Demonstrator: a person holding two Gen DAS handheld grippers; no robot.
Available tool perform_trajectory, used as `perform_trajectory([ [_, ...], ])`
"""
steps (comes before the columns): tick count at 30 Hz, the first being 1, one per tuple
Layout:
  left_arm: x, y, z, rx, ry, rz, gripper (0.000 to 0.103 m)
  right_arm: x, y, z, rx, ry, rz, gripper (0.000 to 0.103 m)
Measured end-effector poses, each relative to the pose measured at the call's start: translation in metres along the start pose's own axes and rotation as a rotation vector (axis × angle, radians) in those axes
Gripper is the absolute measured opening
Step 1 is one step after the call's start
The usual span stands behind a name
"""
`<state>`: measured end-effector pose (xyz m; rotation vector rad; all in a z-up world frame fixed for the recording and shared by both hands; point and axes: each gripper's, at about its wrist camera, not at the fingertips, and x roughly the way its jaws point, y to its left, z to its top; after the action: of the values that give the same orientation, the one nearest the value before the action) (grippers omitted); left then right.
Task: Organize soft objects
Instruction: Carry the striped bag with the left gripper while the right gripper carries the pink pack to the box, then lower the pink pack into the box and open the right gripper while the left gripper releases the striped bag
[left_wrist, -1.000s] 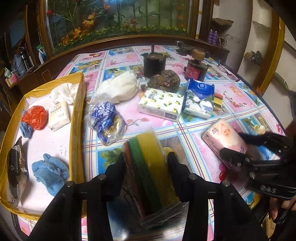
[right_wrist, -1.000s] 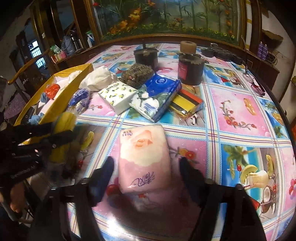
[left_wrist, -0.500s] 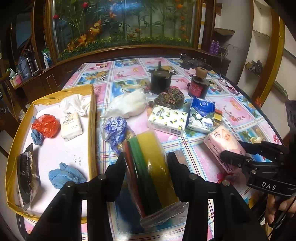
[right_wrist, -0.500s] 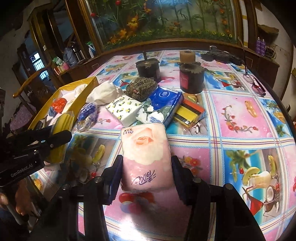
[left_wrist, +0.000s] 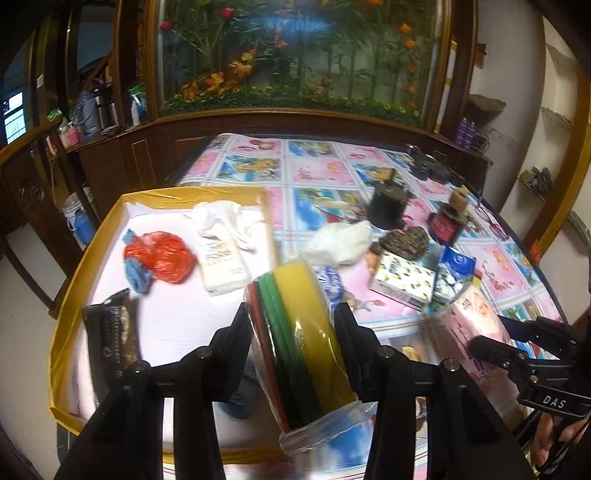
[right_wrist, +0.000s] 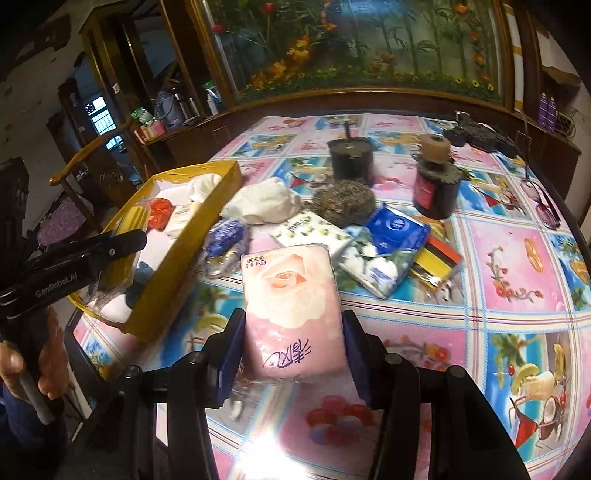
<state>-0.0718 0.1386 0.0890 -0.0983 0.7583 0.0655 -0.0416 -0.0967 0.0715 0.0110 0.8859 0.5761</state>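
Observation:
My left gripper (left_wrist: 291, 321) is shut on a clear bag of yellow, green and red sponges (left_wrist: 295, 332) and holds it above the near right edge of the yellow-rimmed tray (left_wrist: 62, 306). The tray holds a red bag (left_wrist: 159, 254), a tissue pack (left_wrist: 221, 266), a white cloth (left_wrist: 221, 218) and a dark packet (left_wrist: 110, 347). My right gripper (right_wrist: 291, 332) is shut on a pink tissue pack (right_wrist: 291, 302) and holds it above the table. That pack also shows in the left wrist view (left_wrist: 476, 317).
On the flowered tablecloth (right_wrist: 498, 266) lie a white cloth bundle (right_wrist: 262, 201), a blue-white bag (right_wrist: 225, 240), a lemon-print tissue pack (right_wrist: 310, 229), a blue tissue pack (right_wrist: 388, 247), a sponge pack (right_wrist: 436, 264), a scrubber (right_wrist: 343, 203) and two dark jars (right_wrist: 436, 184).
My left gripper has lifted the sponge bag and carried it left over the tray's edge. My right gripper has closed on the pink tissue pack and raised it off the table.

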Motion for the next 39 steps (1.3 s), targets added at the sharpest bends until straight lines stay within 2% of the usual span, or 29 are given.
perform_trajectory([
  [10,-0.014,0.07,0.013,-0.077,-0.021,0.083,0.044,0.012,0.043,0.018,-0.042,0.041,0.095,0.056],
  [21,-0.038,0.121,0.042,-0.123,-0.042,0.086,0.044,0.013,0.097,0.051,-0.102,0.022,0.172,0.056],
  [26,-0.041,0.134,0.07,-0.096,-0.042,0.106,0.044,0.019,0.117,0.07,-0.113,0.025,0.196,0.056],
  [33,-0.013,0.161,0.11,-0.107,0.011,0.112,0.044,0.045,0.145,0.092,-0.106,0.057,0.243,0.056],
  [39,0.043,0.178,0.119,-0.118,0.103,0.13,0.044,0.092,0.176,0.099,-0.118,0.116,0.237,0.056],
])
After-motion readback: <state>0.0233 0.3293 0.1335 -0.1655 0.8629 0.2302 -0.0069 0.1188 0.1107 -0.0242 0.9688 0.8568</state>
